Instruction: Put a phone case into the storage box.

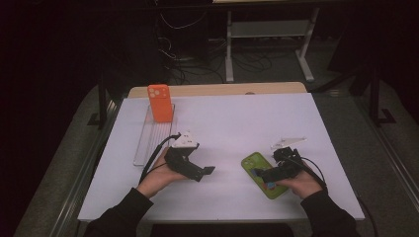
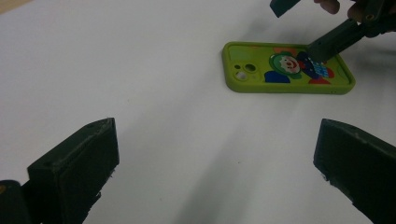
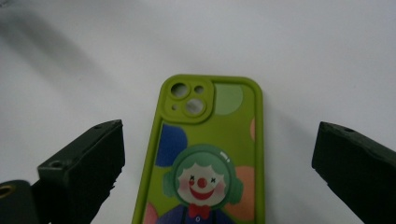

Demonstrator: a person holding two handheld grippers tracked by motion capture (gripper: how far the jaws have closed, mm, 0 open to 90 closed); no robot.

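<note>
Both hands reach in from the near edge of the white table: the left gripper hovers with its fingers spread on nothing, and the right gripper hangs over a green phone case at near right, fingers spread wide either side of it. That case lies flat, clown print up. At far left an orange phone case stands upright on a clear tray.

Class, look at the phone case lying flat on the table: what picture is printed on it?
A clown face with green hair on the green phone case, best seen in the right gripper view.
</note>
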